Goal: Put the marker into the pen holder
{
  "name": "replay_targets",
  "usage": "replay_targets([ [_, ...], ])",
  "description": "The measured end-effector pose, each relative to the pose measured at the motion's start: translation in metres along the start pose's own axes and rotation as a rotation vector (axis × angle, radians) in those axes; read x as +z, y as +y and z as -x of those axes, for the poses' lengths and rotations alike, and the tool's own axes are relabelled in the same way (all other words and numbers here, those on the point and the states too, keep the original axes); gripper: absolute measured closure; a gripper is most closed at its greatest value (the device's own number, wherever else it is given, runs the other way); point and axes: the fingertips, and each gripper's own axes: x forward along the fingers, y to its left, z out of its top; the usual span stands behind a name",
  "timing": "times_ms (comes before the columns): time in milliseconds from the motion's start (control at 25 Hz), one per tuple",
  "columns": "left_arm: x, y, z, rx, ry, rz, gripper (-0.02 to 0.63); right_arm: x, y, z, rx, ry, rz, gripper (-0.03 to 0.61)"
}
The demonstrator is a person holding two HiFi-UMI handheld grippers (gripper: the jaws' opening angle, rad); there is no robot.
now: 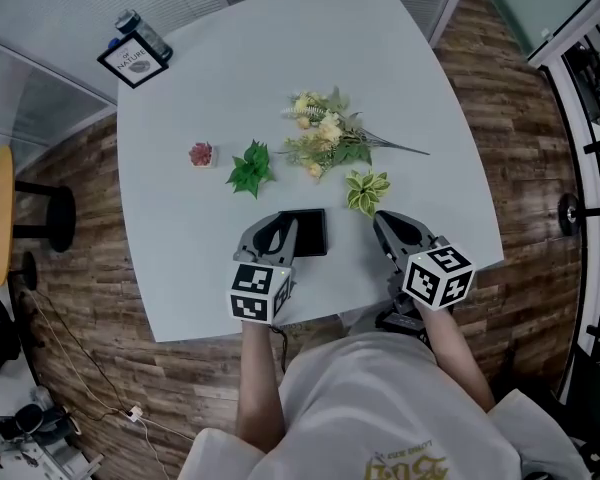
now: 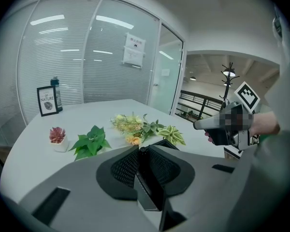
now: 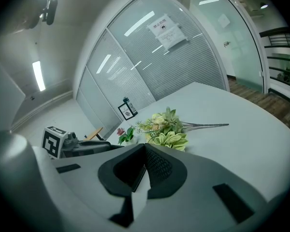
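Pale grey and rounded at its corners, the surface (image 1: 170, 268) is seen from above, over a brown wood-plank floor (image 1: 80, 368). At its far left corner a black-framed white sign (image 1: 133, 61) is stood, with a dark bottle (image 1: 145, 30) just behind it. Further right, a small red succulent in a white pot (image 1: 200, 154) is set. Just beside it a sprig of bright green leaves (image 1: 250, 168) is laid. Next comes a loose bunch of cream and yellow artificial flowers (image 1: 325, 133), its thin stems pointing right. Nearer the person, a tuft of green-and-cream variegated leaves (image 1: 367, 190) is placed.

Along the near edge, the left hand-held gripper (image 1: 278, 230) is held low over the surface. Its jaws are drawn almost together and appear to be pinched on the left wall of a black rectangular mesh pen holder (image 1: 310, 233). That holder is stood on the surface near the front edge, between the two grippers and just in front of the variegated leaves. In the left gripper view a dark slab is seen clamped between the mesh pads. The marker cannot be made out in any view.

At the right, the right hand-held gripper (image 1: 382, 223) is held just beside the variegated leaves. Its jaws are closed together, with nothing between them.
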Motion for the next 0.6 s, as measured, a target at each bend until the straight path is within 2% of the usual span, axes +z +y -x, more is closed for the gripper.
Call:
replay_targets([
  [120,0.000,-0.002,-0.001,0.015,0.008,-0.031,0.550,-0.001,-0.003,0.003,-0.005,0.000,-0.002,0.562],
  [320,-0.001,-0.003,-0.005,0.064,0.035,-0.148,0.513,-0.002,-0.008,0.007,-0.012,-0.003,-0.007,0.561],
  [600,-0.002,-0.008,-0.008,0.085,0.039,-0.167,0.461,0.000,-0.009,0.011,-0.009,-0.011,-0.004,0.561],
])
